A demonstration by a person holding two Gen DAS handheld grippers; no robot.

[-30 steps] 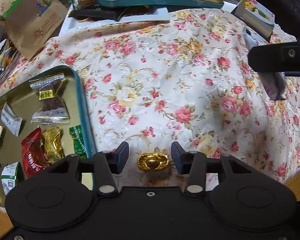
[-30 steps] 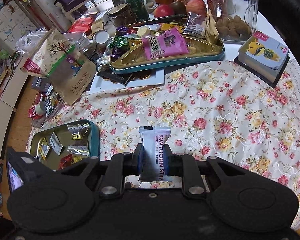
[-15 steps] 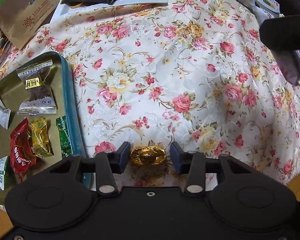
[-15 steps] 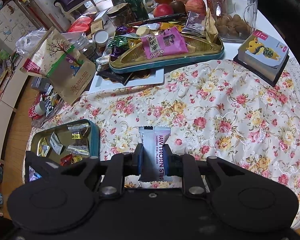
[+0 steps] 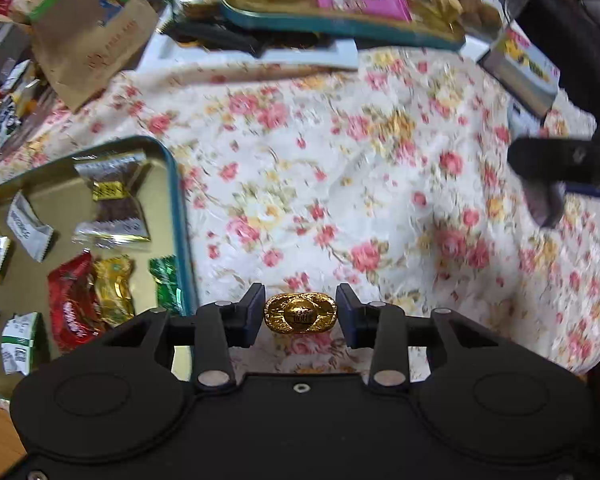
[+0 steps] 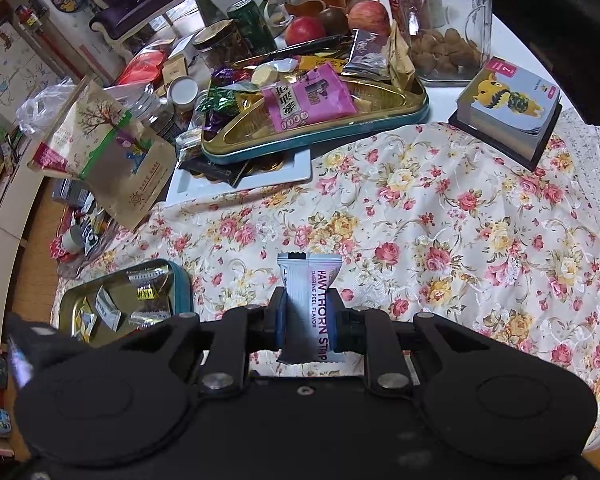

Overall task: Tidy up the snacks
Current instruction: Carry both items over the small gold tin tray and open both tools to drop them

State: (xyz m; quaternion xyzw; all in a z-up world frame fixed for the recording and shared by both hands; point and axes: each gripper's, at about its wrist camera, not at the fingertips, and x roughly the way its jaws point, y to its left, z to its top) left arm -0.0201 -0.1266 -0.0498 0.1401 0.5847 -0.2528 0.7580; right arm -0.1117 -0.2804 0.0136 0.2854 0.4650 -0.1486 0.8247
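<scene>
A gold foil ingot-shaped candy (image 5: 300, 313) sits between the pads of my left gripper (image 5: 300, 309), which is shut on it just above the floral cloth (image 5: 340, 184). To its left lies the teal-rimmed gold tray (image 5: 178, 208) with several wrapped sweets in it. My right gripper (image 6: 307, 320) is shut on a white and purple hawthorn strip packet (image 6: 310, 280), held upright over the cloth. In the left wrist view that gripper's dark finger (image 5: 548, 156) shows at the right edge, with the packet (image 5: 544, 204) hanging below it. The small tray (image 6: 184, 284) lies left of the right gripper.
At the back stands a larger teal tray (image 6: 380, 130) heaped with snacks, on a white board (image 6: 292, 172). A glass jar (image 6: 444, 20), a card box (image 6: 508, 108), a brown paper bag (image 6: 112, 152), cans and fruit crowd the far side.
The left jaws closed onto the gold candy, and the gripper then rose with it, so more of the table shows. The right gripper and its packet stayed still.
</scene>
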